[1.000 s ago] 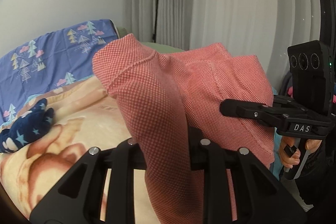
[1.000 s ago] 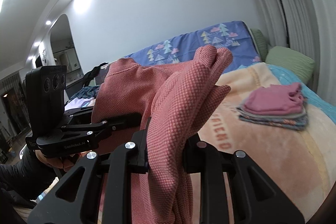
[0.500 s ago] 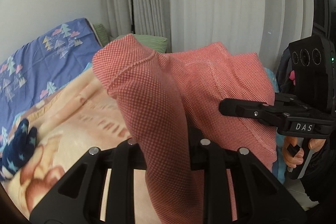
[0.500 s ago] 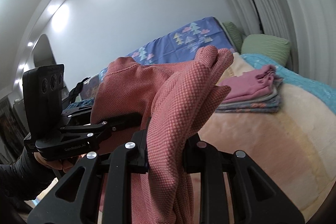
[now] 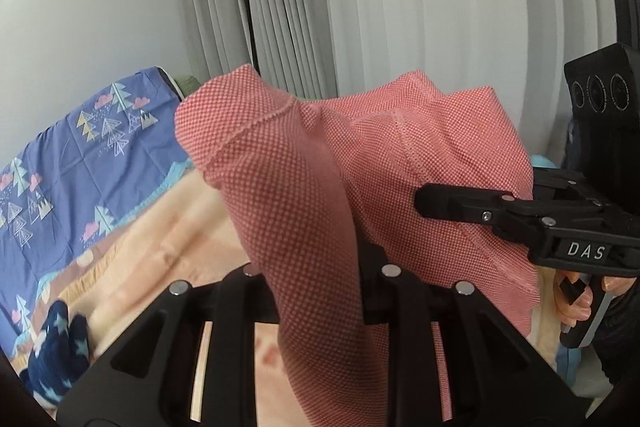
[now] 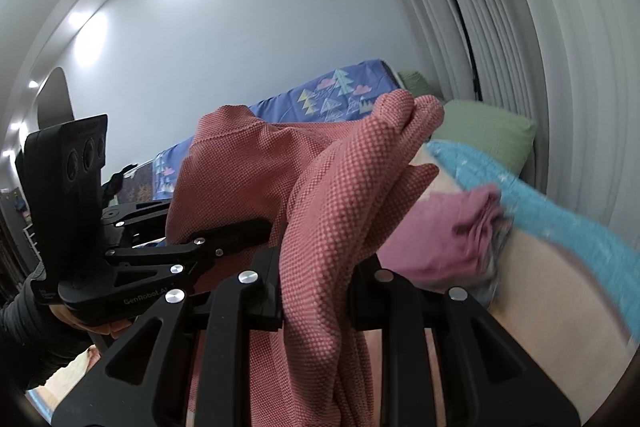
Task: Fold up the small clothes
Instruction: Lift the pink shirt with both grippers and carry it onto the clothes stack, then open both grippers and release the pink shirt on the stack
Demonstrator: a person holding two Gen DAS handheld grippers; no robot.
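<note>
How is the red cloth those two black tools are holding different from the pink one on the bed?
The red cloth hangs in the air, bunched, pinched by both grippers; the pink cloth lies folded on a small pile on the bed. Red has a dotted weave; pink looks plain. Both are small garments.

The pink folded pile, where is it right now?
In the right wrist view, the pink folded pile lies on the bed right of the held red garment, below the green pillow.

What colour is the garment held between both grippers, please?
The garment is coral red with fine white dots, clearest in the left wrist view.
</note>
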